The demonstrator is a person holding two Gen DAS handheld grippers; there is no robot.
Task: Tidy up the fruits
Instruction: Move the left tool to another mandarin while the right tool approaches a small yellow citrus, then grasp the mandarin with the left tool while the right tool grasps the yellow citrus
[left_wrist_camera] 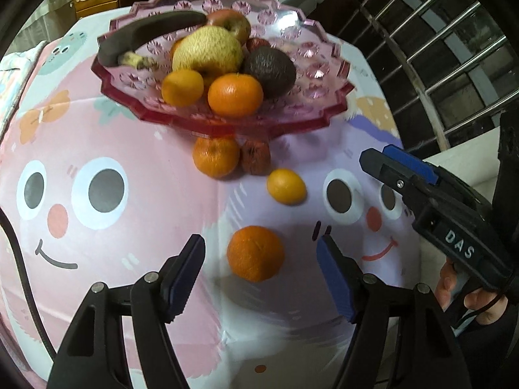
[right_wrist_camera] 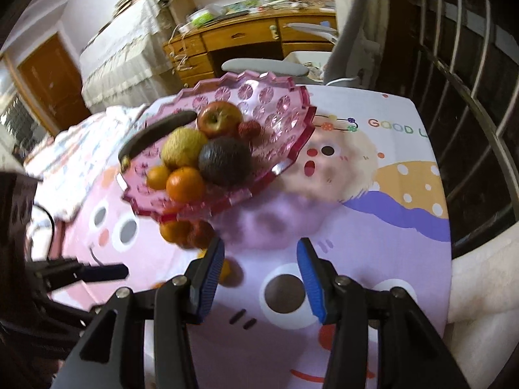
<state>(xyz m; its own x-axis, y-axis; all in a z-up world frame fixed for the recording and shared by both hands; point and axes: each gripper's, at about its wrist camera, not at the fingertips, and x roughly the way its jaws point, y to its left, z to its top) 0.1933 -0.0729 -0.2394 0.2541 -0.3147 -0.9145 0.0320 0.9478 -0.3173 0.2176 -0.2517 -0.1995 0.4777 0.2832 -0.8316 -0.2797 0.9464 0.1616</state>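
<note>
- Step in hand, as I judge it: collecting the loose fruit on the surface [left_wrist_camera: 107,291] into the pink faceted glass bowl [left_wrist_camera: 327,103].
- My left claw [left_wrist_camera: 261,275] has its blue-padded fingers spread apart, holding nothing.
- The round orange mandarin [left_wrist_camera: 255,253] lies on the cartoon-print cloth between those fingers, toward 12 o'clock, touching neither pad.
- Next move calls for advancing until both pads flank the mandarin, then closing gently; its rind should yield slightly.
- Further fruit toward 12 o'clock: a small yellow-orange citrus [left_wrist_camera: 286,185], then a second orange mandarin [left_wrist_camera: 215,156] beside a reddish-brown rough fruit [left_wrist_camera: 256,156] at the bowl's foot.
- My right claw [right_wrist_camera: 259,278] is likewise spread apart and empty, over bare cloth at 3 o'clock of the left claw.
</note>
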